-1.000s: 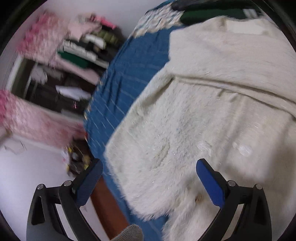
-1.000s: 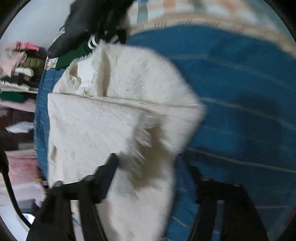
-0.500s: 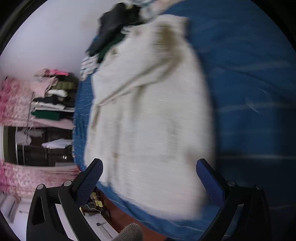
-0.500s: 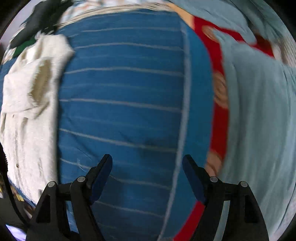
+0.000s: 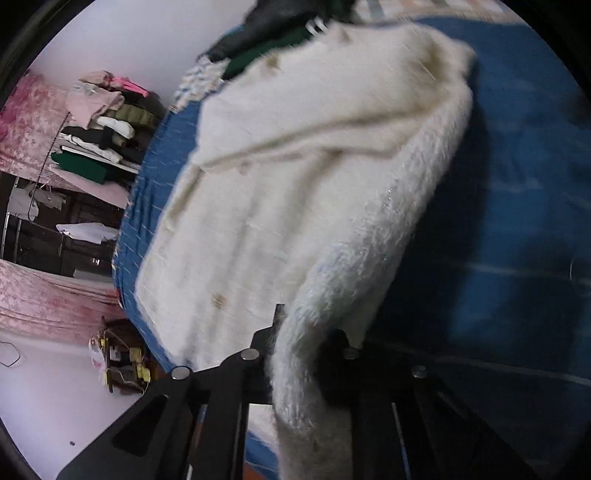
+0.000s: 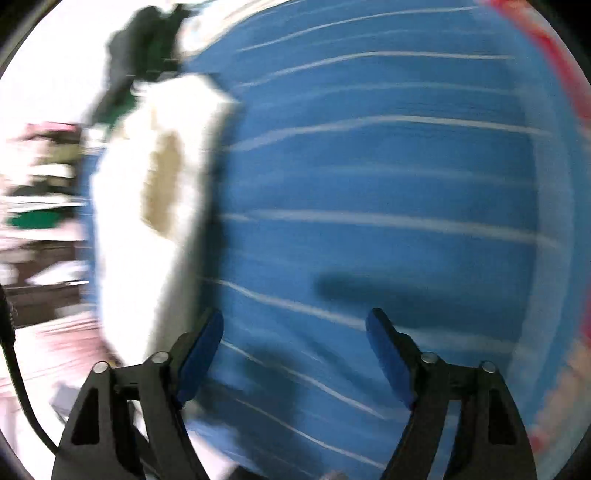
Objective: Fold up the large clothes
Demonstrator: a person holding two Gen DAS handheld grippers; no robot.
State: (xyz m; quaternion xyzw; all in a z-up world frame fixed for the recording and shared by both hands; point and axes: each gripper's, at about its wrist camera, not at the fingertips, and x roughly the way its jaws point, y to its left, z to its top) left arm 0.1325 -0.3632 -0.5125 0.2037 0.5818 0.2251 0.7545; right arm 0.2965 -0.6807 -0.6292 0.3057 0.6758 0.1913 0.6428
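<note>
A fluffy cream cardigan (image 5: 280, 192) lies on a blue striped bedspread (image 5: 517, 221), partly folded. My left gripper (image 5: 306, 339) is shut on the cardigan's near right edge, and a band of it rises from the bed into the jaws and hangs over them. In the right wrist view the cardigan (image 6: 155, 206) is a blurred white shape at the left. My right gripper (image 6: 295, 354) is open and empty above the bare bedspread (image 6: 388, 177), to the right of the cardigan.
Dark and green clothes (image 5: 280, 33) are piled at the bed's far end. Shelves of folded clothes (image 5: 107, 122) and pink curtains (image 5: 40, 295) stand to the left beyond the bed edge. A red and pale cover (image 6: 569, 81) lies at the right.
My left gripper was open over the cardigan and has now shut on its right edge and lifted it. My right gripper swung off the cardigan to the bare bedspread.
</note>
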